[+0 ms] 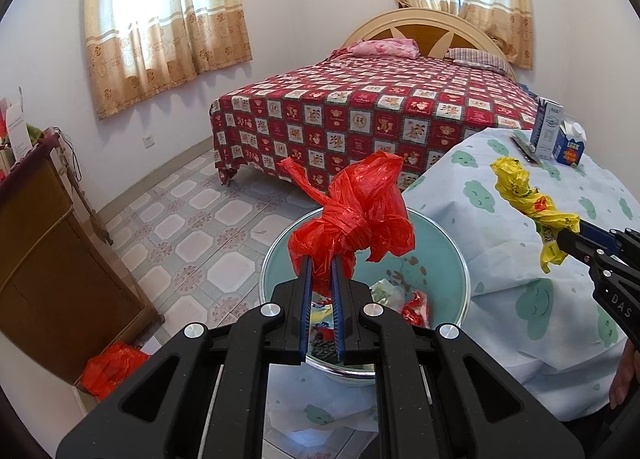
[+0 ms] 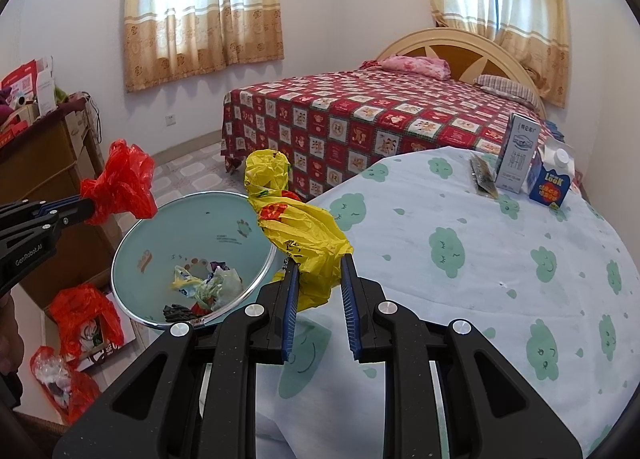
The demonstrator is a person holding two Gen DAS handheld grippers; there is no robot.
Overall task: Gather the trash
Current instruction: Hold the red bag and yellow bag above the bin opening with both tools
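My left gripper (image 1: 321, 261) is shut on a knotted red plastic bag (image 1: 360, 215) and holds it above a light blue basin (image 1: 436, 243) with several scraps of trash inside. The bag also shows in the right wrist view (image 2: 120, 187). My right gripper (image 2: 318, 263) is shut on a twisted yellow plastic bag (image 2: 296, 219), held at the table's edge next to the basin (image 2: 224, 219). The yellow bag also shows in the left wrist view (image 1: 532, 203).
A round table with a cloud-print cloth (image 2: 480, 279) holds two cartons (image 2: 532, 167) and a flat wrapper (image 2: 482, 175) at its far side. A bed (image 2: 360, 119) stands behind. A wooden cabinet (image 1: 48, 251) and red bags (image 2: 80, 315) are at the left on the floor.
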